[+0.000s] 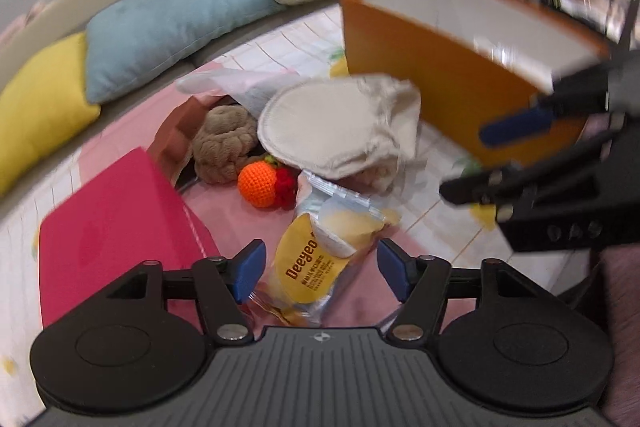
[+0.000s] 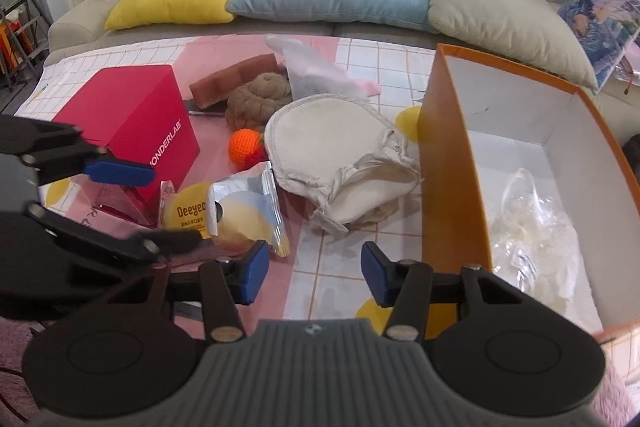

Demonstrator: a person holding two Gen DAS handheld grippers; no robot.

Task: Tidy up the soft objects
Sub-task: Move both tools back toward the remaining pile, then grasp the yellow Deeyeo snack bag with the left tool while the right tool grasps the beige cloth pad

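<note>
Left wrist view: the left gripper (image 1: 320, 269) hangs with its blue-padded jaws spread wide and empty, straddling the crinkly silver-and-yellow "Deeyeo" foil packet (image 1: 310, 259) without touching it. That packet is slick and lies part-open with a pale round pad showing at its mouth; I judge a pinch on the loose foil edge could slide off or let the pad slip out. Just to its left stands the red cardboard cube box (image 2: 132, 115), shut as far as I can tell, close enough that the left finger could knock it on closing.

In the middle of the pink-and-white checked cloth (image 2: 348, 267) lie the soft things: a brown knitted plush lump (image 2: 258, 99), an orange crocheted ball (image 2: 245, 143), and a cream quilted fabric pouch (image 2: 340, 155) slumped over them, its far edge beside the box wall. Lifting the pouch could drag the ball along with it.

The right gripper (image 2: 315, 275) is likewise wide open, holding nothing, poised low over the cloth. At the right, the open orange cardboard box with white inside (image 2: 452, 147) holds only a clear crumpled plastic wrap (image 2: 536, 227) on its floor. Its thin tall wall could tip if bumped.
</note>
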